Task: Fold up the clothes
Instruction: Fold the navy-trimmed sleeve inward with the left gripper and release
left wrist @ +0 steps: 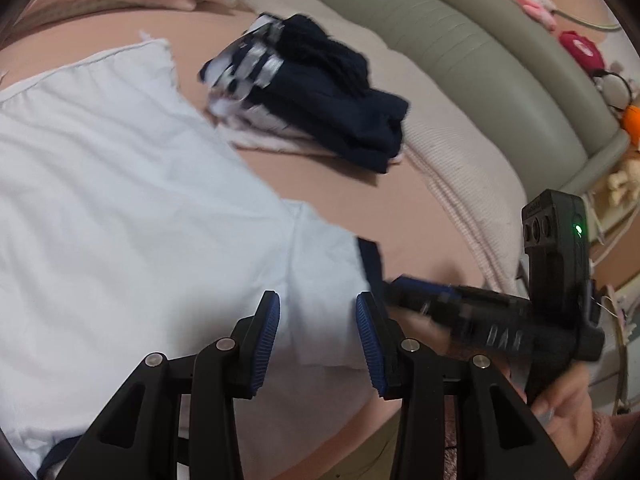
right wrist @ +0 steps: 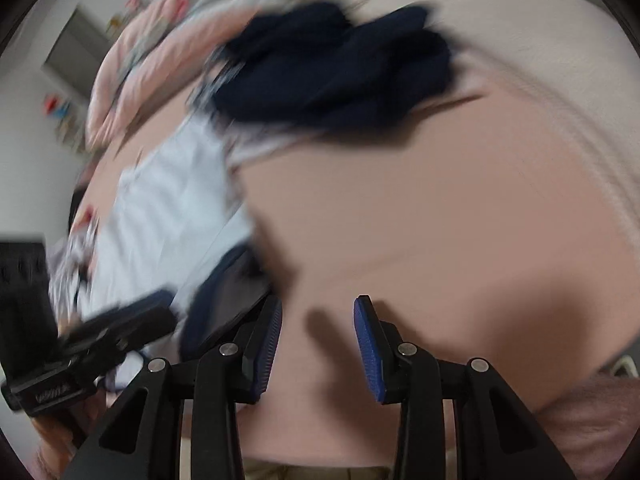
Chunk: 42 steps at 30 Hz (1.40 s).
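Note:
A white shirt (left wrist: 120, 200) with navy trim lies spread on the pink bed sheet (left wrist: 380, 200). My left gripper (left wrist: 318, 336) hovers open over the shirt's sleeve (left wrist: 324, 264), with the fabric lying loose below the pads. The sleeve's navy cuff (left wrist: 370, 260) sits just past it. My right gripper (right wrist: 318, 340) is open too, over bare sheet (right wrist: 440, 220) right of the cuff (right wrist: 216, 300), and holds nothing. In the left wrist view the right gripper (left wrist: 404, 286) comes in from the right, its tip close by the cuff. The shirt (right wrist: 172, 208) shows blurred in the right wrist view.
A stack of folded navy and white clothes (left wrist: 320, 92) (right wrist: 332, 68) lies beyond the shirt. A beige ribbed blanket (left wrist: 460, 140) and a grey-green headboard (left wrist: 480, 52) with plush toys (left wrist: 580, 48) run along the right. A pink quilt (right wrist: 160, 40) is bunched farther back. A hand (left wrist: 568, 408) grips the right tool.

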Motion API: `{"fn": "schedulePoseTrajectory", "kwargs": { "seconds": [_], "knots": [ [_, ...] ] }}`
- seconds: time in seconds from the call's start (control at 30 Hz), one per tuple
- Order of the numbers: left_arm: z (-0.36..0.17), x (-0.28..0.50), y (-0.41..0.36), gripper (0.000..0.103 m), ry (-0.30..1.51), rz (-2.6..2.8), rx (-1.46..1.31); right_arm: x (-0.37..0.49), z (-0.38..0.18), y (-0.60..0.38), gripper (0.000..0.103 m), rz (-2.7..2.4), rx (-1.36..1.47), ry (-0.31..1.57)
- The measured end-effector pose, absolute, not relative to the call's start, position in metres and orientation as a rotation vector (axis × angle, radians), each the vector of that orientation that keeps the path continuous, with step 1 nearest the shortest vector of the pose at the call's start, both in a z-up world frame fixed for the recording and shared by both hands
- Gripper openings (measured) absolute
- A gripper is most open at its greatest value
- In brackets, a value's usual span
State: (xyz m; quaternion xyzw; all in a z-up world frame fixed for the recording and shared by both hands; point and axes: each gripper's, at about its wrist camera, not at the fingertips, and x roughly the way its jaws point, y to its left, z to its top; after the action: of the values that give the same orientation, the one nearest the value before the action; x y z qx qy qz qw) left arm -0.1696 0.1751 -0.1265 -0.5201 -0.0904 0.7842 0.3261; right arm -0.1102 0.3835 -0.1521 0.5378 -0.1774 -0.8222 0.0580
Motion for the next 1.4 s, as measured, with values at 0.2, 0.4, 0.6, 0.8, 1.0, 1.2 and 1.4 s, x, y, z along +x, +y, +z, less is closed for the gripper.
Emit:
{"fn": "schedulePoseTrajectory", "kwargs": {
  "seconds": [0.2,0.4,0.6,0.8,1.0,1.2,1.4],
  "knots": [
    [-0.130,-0.164,0.153,0.036,-0.240,2.086,-1.388,-0.127,-0.142,0.352,0.038,-2.474,1.438,-0.495],
    [-0.112,-0.160,0.133,0.036,-0.287,2.116,-1.302,-0.137,-0.130,0.338,0.038,-2.408,1.309,-0.578],
    [-0.117,-0.167,0.136,0.036,-0.335,2.103,-1.328,-0.144,-0.125,0.330,0.038,-2.322,1.295,-0.665],
    [-0.124,-0.169,0.170,0.036,-0.078,2.186,-1.369,-0.125,-0.113,0.373,0.038,-2.545,1.207,-0.774],
    [-0.121,-0.167,0.150,0.036,0.105,2.431,-1.412,-0.121,-0.149,0.366,0.038,-2.528,1.543,-0.556],
    [-0.121,-0.176,0.128,0.036,0.295,2.556,-1.500,-0.121,-0.148,0.324,0.038,-2.474,1.504,-0.330],
    [-0.117,-0.179,0.114,0.038,0.349,2.598,-1.520,-0.125,-0.155,0.297,0.039,-2.352,1.574,-0.187]
  ]
}}
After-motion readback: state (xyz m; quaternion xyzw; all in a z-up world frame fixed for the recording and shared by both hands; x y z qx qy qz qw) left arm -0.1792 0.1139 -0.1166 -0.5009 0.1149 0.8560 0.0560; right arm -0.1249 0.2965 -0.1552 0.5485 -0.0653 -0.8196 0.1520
